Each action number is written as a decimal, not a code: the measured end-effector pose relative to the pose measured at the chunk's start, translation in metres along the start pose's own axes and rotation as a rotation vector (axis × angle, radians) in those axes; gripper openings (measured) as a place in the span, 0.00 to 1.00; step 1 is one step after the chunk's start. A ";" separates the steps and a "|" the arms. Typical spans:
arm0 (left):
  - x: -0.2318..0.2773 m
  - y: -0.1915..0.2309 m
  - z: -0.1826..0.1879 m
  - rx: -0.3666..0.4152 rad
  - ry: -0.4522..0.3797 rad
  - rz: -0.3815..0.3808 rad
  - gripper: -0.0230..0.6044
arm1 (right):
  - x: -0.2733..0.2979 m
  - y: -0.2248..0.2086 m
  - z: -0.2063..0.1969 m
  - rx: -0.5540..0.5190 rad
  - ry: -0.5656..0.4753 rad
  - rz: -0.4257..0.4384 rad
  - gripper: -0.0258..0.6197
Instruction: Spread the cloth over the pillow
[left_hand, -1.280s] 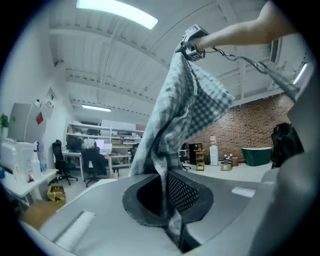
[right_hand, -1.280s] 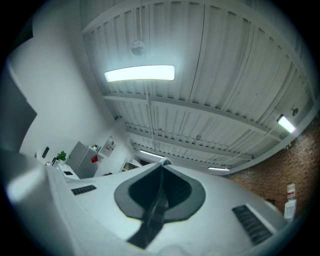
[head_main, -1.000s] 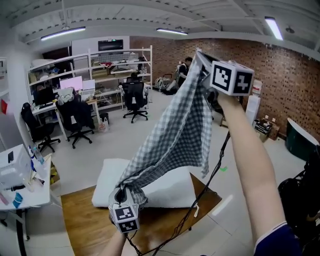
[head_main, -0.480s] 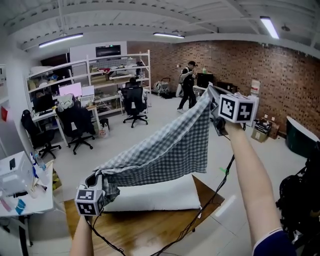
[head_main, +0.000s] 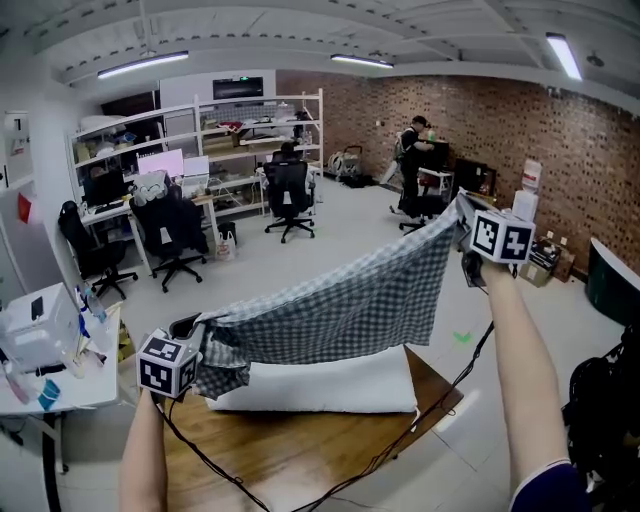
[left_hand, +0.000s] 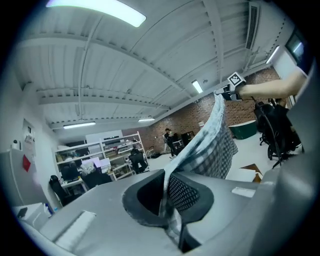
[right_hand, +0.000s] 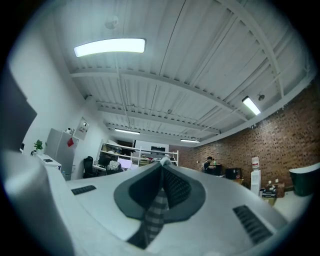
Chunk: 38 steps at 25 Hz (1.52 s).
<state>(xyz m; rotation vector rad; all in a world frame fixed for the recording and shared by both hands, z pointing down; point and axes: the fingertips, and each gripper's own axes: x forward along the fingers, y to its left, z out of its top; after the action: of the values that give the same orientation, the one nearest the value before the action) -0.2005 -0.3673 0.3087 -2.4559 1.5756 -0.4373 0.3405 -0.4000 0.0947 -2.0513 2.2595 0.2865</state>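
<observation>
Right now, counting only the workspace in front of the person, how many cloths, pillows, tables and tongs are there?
cloth: 1
pillow: 1
table: 1
tongs: 2, left tongs and right tongs, each shut on the cloth
Total: 5

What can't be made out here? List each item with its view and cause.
- Head view: the far edge of the pillow lies behind the hanging cloth.
- Head view: the near side of the table is cut off by the bottom edge.
- Right gripper view: the right tool, shut on the cloth, blocks pillow and table with its own body.
- Left gripper view: the left tool, also shut on the cloth, hides nearly everything beneath it.
</observation>
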 end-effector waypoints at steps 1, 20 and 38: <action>0.000 0.006 0.002 0.000 -0.001 0.015 0.06 | 0.000 -0.002 -0.004 0.000 0.006 -0.003 0.04; 0.014 0.090 0.062 -0.179 -0.028 0.142 0.06 | -0.017 0.006 -0.050 -0.026 0.042 0.013 0.04; 0.021 0.125 0.107 -0.189 -0.017 0.386 0.06 | 0.010 0.011 -0.061 -0.093 0.049 0.098 0.04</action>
<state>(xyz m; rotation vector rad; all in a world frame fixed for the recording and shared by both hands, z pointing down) -0.2620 -0.4389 0.1714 -2.1892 2.1066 -0.2108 0.3326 -0.4202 0.1540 -2.0149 2.4243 0.3590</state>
